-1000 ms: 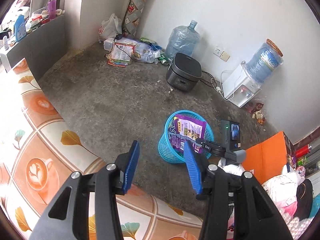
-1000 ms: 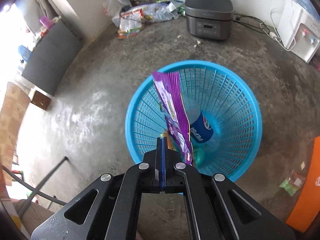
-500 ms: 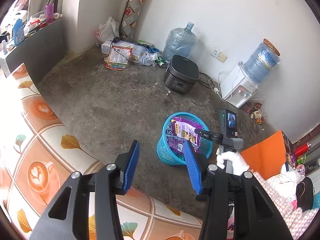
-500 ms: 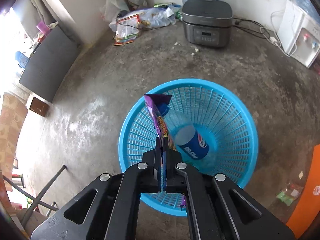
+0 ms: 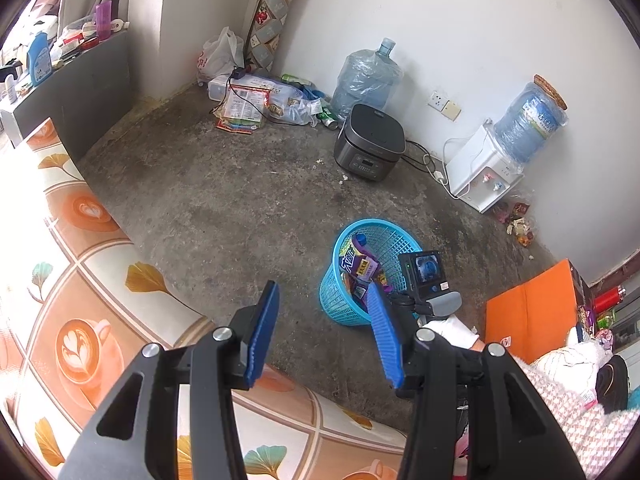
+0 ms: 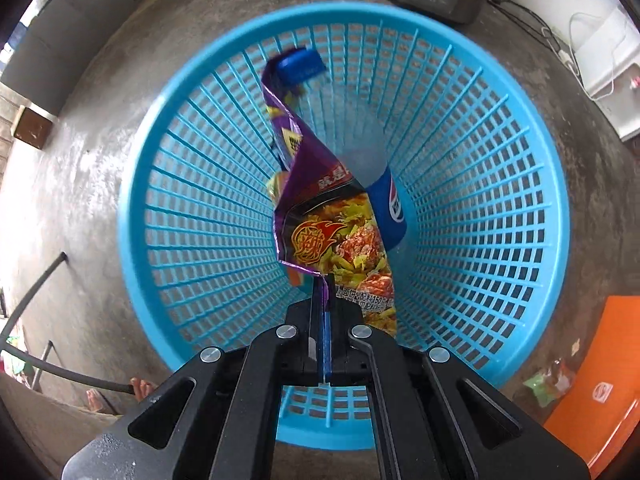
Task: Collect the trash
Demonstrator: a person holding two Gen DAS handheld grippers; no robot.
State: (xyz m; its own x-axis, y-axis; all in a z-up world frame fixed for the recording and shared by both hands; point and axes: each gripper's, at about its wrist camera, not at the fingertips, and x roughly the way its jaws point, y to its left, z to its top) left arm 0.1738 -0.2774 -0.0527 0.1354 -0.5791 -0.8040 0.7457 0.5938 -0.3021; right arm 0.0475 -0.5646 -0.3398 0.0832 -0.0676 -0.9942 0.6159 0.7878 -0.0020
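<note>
A blue mesh basket [image 6: 500, 184] stands on the concrete floor and fills the right wrist view. My right gripper [image 6: 325, 284] points down into it, shut on the edge of a purple snack wrapper [image 6: 320, 200] that hangs inside the basket. Under the wrapper lies a plastic Pepsi bottle [image 6: 384, 184] with a blue cap. In the left wrist view the same basket [image 5: 340, 308] sits beyond my left gripper [image 5: 324, 324], which stands open over the floor with nothing between its blue pads. The purple wrapper [image 5: 358, 264] shows inside the basket there.
A dark rice cooker [image 5: 370, 144], a water dispenser [image 5: 482, 176] and cables line the far wall. Bags and packets [image 5: 244, 104] lie in the corner. Small wrappers [image 5: 516, 220] sit by the dispenser, an orange box [image 5: 532, 304] at right, a patterned cloth [image 5: 80, 280] at left.
My right gripper has sunk into the basket with the purple wrapper, so the basket now looks much larger. The left gripper has stayed where it was.
</note>
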